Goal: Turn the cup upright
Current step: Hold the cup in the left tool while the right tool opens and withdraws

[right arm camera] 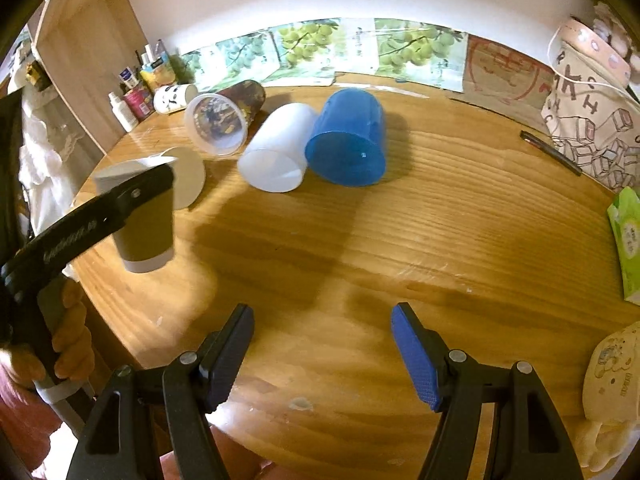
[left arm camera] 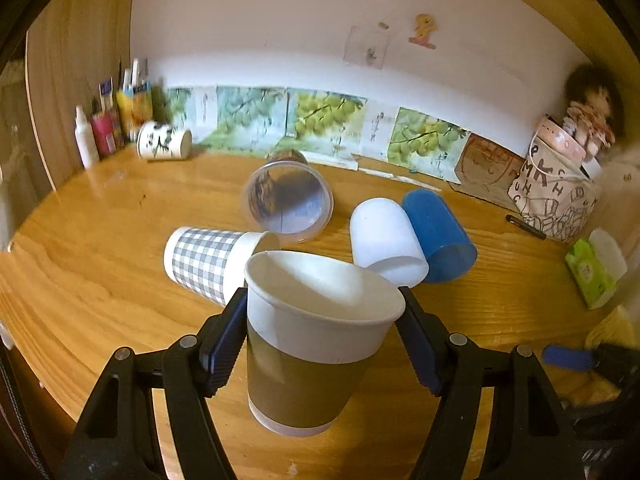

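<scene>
A paper cup (left arm camera: 312, 340), white at the top with a brown sleeve, stands mouth-up between the blue pads of my left gripper (left arm camera: 322, 296), which is shut on it just under the rim. In the right wrist view the same cup (right arm camera: 148, 220) hangs at the left, near the table's edge, with its base a little off the wood. My right gripper (right arm camera: 322, 312) is open over bare wood with nothing between its fingers. Beyond lie a checked paper cup (left arm camera: 204, 260), a clear cup (left arm camera: 288, 204), a white cup (left arm camera: 384, 240) and a blue cup (left arm camera: 436, 232), all on their sides.
The round wooden table (right arm camera: 360, 240) also holds a panda-print mug (left arm camera: 164, 146) lying at the back left, bottles (left arm camera: 86, 140) beside it, a printed cloth bag (left arm camera: 556, 196), a pen (left arm camera: 526, 226) and a green tissue pack (left arm camera: 592, 272) at the right. A hand (right arm camera: 68, 332) grips the left tool.
</scene>
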Demonstrator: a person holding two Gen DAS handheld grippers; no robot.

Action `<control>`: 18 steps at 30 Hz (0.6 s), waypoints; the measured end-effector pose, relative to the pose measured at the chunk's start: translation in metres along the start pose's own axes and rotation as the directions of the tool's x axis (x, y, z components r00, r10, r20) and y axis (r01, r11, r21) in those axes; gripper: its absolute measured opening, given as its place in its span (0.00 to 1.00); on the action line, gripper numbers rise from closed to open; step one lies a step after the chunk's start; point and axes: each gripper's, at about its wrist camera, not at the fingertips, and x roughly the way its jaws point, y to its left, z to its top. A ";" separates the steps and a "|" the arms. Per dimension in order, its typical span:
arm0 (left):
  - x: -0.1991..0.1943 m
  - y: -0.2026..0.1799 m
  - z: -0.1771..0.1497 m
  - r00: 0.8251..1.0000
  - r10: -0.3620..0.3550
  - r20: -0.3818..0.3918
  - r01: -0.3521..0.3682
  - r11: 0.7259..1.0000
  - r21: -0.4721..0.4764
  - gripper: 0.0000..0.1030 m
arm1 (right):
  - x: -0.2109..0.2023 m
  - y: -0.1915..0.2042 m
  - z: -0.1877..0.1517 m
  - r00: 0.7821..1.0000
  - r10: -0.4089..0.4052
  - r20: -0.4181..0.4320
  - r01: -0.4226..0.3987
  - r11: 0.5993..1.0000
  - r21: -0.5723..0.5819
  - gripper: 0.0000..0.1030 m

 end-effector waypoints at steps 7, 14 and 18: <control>0.001 -0.002 -0.025 0.997 0.050 0.057 -0.052 0.998 0.041 0.73 | -0.004 0.002 0.009 0.995 -0.065 0.070 0.067 0.997 -0.023 0.70; 0.007 -0.001 -0.041 0.997 0.058 0.058 -0.062 0.996 0.070 0.69 | 0.003 0.000 0.018 0.994 -0.077 0.081 0.079 0.997 -0.022 0.70; 0.007 -0.001 -0.045 0.997 0.056 0.048 -0.060 0.995 0.076 0.69 | 0.006 0.000 0.019 0.994 -0.073 0.079 0.075 0.997 -0.013 0.70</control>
